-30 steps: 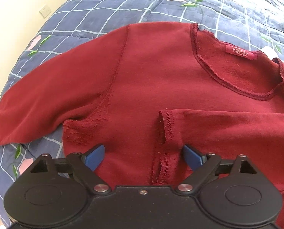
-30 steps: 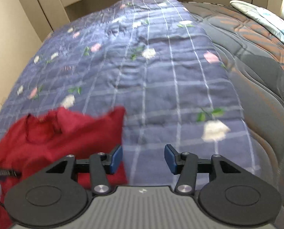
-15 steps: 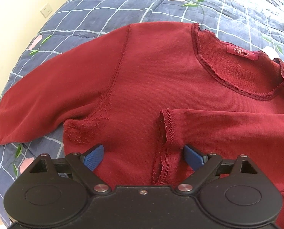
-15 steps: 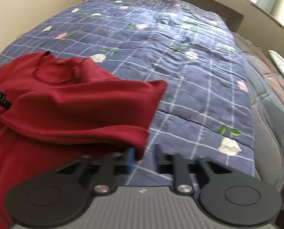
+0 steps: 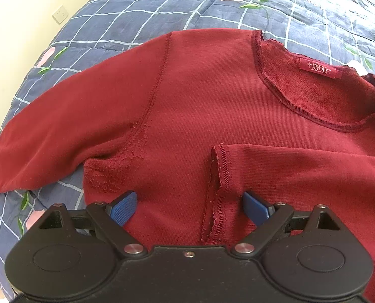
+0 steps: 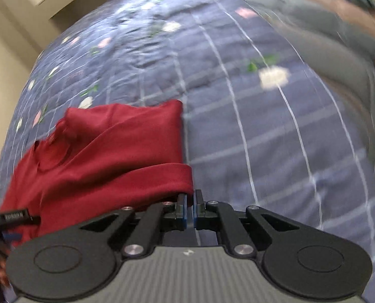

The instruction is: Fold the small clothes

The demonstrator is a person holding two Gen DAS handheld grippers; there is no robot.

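Observation:
A dark red long-sleeved top point(image 5: 200, 101) lies flat on the blue quilt, neckline at the upper right. One sleeve is folded across the chest, its cuff point(image 5: 219, 176) just ahead of my left gripper point(image 5: 190, 205). The other sleeve point(image 5: 48, 131) stretches out to the left. My left gripper is open and empty, fingers either side of the cuff. In the right wrist view the top point(image 6: 106, 156) lies at left. My right gripper point(image 6: 190, 209) has its jaws nearly together at the folded sleeve's edge; no cloth shows between the pads. The view is blurred.
The blue checked quilt point(image 5: 137, 17) with flower prints covers the bed. A cream wall with a socket point(image 5: 60, 14) is at the left. A grey and brown mattress side point(image 6: 338, 38) lies at the right. A black cable point(image 6: 10, 218) crosses the lower left.
My right gripper has closed from open and swung along the top's right edge. The left gripper has stayed open and almost still over the cuff.

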